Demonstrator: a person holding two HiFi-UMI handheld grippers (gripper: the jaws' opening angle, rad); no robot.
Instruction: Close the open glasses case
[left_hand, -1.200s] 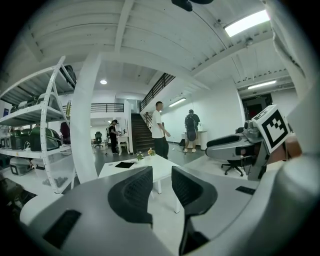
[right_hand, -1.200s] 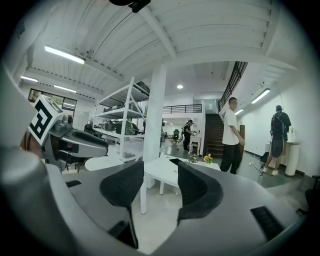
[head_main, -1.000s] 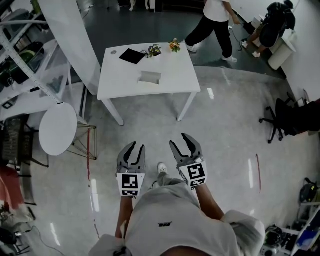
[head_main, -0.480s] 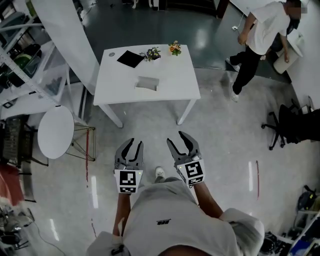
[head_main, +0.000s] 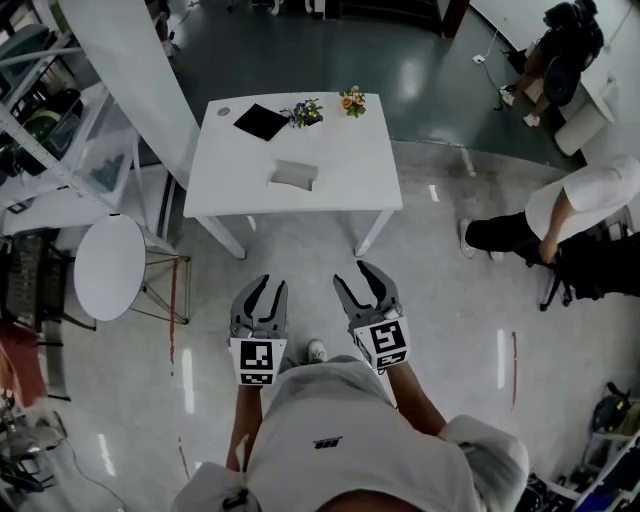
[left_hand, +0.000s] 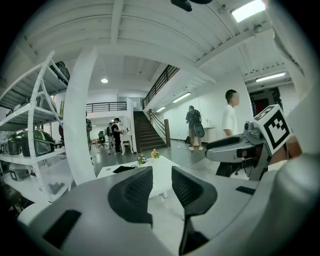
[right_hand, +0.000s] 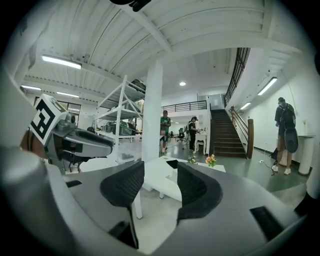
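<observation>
Fingers (left_hand: 131, 192) of left gripper (head_main: 272, 288), right gripper (head_main: 355, 277) gape empty; glasses case (head_main: 294, 175) lies open.

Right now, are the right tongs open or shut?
Open. In the right gripper view, the right tongs stand apart, holding nothing; only the white table shows between them.

The table (head_main: 340, 170) is white, the glasses case (head_main: 294, 175) pale grey, the flat pad (head_main: 261, 121) black, the flowers (head_main: 351, 99) orange. The left gripper (head_main: 266, 290) and right gripper (head_main: 356, 278) are grey with black ribbed pads (left_hand: 136, 189) — their cubes (head_main: 259, 362) carry black-and-white square markers. The floor (head_main: 450, 300) is a glossy light grey.
</observation>
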